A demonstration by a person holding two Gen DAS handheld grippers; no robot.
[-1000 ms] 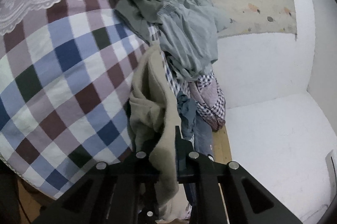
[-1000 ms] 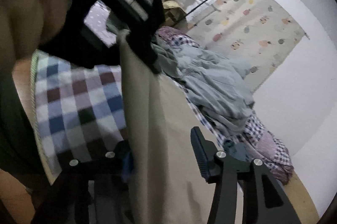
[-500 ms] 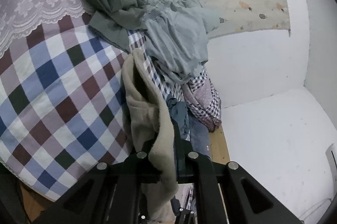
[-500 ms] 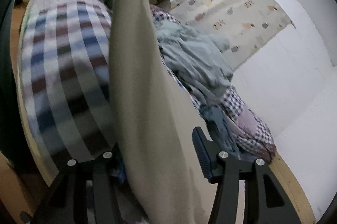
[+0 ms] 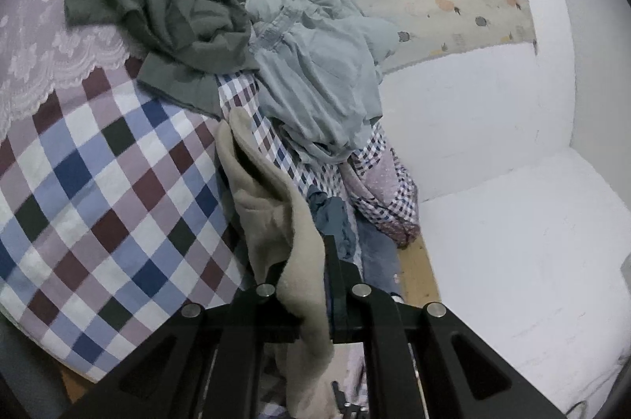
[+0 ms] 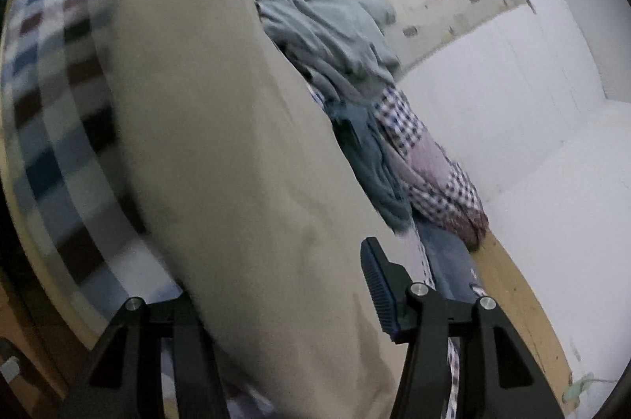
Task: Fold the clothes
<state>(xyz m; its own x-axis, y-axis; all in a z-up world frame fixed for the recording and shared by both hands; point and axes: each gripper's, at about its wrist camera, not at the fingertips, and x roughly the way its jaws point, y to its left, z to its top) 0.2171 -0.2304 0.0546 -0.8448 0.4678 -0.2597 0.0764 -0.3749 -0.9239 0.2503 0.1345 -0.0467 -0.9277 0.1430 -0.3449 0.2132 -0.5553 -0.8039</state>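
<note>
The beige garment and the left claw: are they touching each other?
Touching. The left wrist view shows the beige garment pinched between the fingers of the left claw, with cloth hanging down below them.

Both wrist views look down close over the checked bedspread (image 5: 98, 182).

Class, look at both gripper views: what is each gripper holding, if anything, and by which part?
The left gripper is shut on a bunched edge of the beige garment. The right gripper is open; the cloth hangs between its fingers, ungripped.
</note>
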